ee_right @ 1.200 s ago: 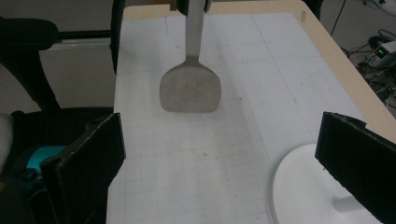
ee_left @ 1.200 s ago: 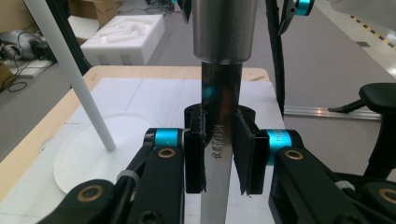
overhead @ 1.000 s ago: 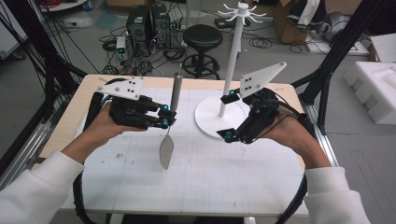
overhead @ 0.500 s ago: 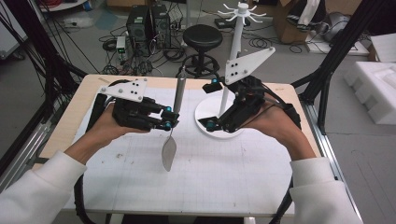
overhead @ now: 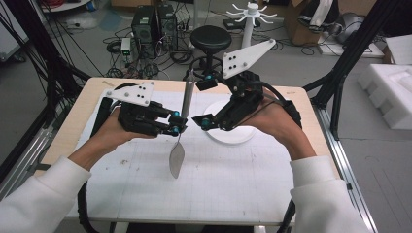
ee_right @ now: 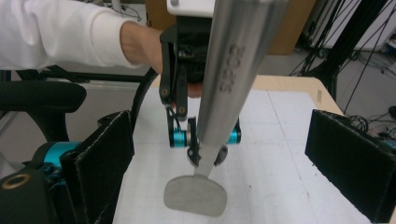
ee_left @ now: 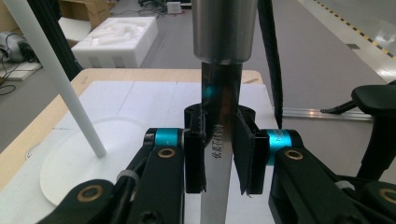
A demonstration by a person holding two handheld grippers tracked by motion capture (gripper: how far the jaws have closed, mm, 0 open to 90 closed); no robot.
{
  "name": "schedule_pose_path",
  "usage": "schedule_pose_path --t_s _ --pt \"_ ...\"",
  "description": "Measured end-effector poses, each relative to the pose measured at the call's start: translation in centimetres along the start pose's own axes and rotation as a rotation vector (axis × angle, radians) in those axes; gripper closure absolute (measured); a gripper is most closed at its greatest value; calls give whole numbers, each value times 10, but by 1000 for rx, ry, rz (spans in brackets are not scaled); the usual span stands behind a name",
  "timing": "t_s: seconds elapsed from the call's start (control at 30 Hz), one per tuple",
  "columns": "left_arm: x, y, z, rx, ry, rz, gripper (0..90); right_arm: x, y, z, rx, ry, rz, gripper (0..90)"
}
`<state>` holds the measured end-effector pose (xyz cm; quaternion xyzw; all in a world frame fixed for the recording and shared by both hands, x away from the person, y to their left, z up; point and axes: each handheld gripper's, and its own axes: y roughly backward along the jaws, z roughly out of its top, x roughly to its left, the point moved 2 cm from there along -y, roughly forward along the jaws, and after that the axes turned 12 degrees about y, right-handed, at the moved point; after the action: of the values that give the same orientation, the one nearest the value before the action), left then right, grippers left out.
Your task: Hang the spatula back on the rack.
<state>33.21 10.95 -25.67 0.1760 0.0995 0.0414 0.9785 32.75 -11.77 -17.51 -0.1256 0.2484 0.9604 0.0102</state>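
Observation:
A metal spatula (overhead: 186, 99) stands tilted, its round handle up and its flat blade (overhead: 176, 159) down by the white mat. My left gripper (overhead: 179, 125) is shut on its flat shank (ee_left: 219, 149) just under the handle. My right gripper (overhead: 205, 102) comes in from the right at handle height. Its jaws are wide apart and have just been closing a little. The handle (ee_right: 233, 79) stands in front of the gap between the pads (ee_right: 107, 154), and neither pad touches it. The left gripper (ee_right: 203, 135) appears behind the spatula in the right gripper view.
A white hook stand rises from a round base (overhead: 228, 136) on the table under my right hand, with its thin pole (ee_left: 51, 79) close to the spatula. The wooden table edge (overhead: 73, 121) runs round the gridded mat. A black stool (overhead: 210, 41) stands beyond the table.
My right gripper has moved left and up, from beside the stand's base to the spatula's handle. The left gripper and the spatula have stayed where they were.

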Motion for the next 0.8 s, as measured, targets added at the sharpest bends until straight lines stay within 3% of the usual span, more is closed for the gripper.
schedule_pose_path --t_s 0.03,0.23,0.47,0.6,0.8 --pt "0 0 0 2 -3 -1 751 0 -1 1 -11 -3 7 153" --pt "-1 0 0 -1 -5 -3 751 -2 -3 6 -36 -17 17 205" --pt "-1 0 0 2 -9 -3 751 -5 -2 10 -66 -2 1 351" --pt "-2 -1 0 3 -10 -6 751 -4 -3 12 -62 -12 29 410" --pt "-3 -1 0 3 -13 -10 751 -3 -3 14 -69 -4 31 597"
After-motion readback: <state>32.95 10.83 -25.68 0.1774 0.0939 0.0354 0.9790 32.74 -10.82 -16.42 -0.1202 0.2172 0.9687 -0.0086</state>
